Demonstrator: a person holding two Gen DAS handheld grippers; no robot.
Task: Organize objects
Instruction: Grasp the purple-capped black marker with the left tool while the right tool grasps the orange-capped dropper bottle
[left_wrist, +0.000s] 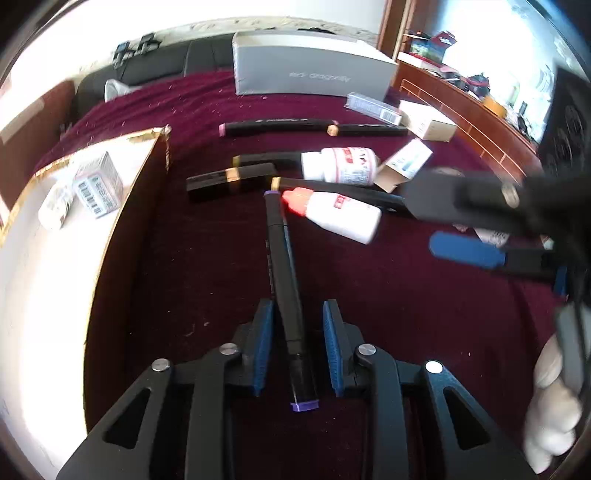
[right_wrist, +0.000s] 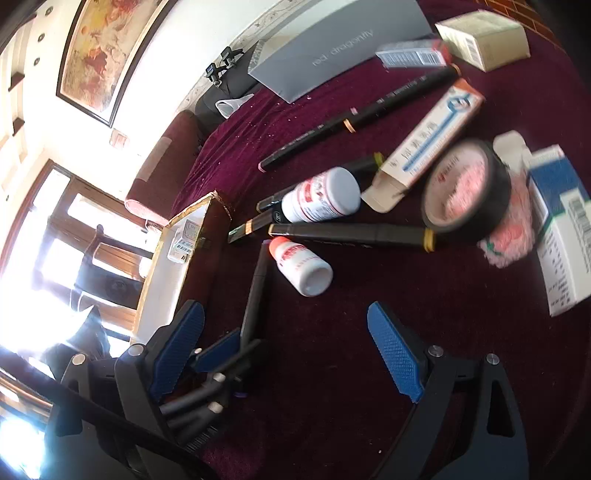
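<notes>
The left claw (left_wrist: 298, 332) straddles a purple-capped black marker (left_wrist: 288, 291) lying on the maroon bench (left_wrist: 406, 314); its blue pads stand just off the barrel on either side, so it is released, not yet grasping. The right claw (right_wrist: 291, 343) is spread wide and empty, near the small white bottle with a red cap (right_wrist: 301, 267). As I judge it, the marker's far tip lies against that bottle, so lifting or swinging it could nudge the bottle into a roll, and a grip this close to one end could let the marker droop. The open box (left_wrist: 74, 229) at the left looks like the destination. The grey box (right_wrist: 332, 44) reads "red dragonfly"; other labels are too blurred.
</notes>
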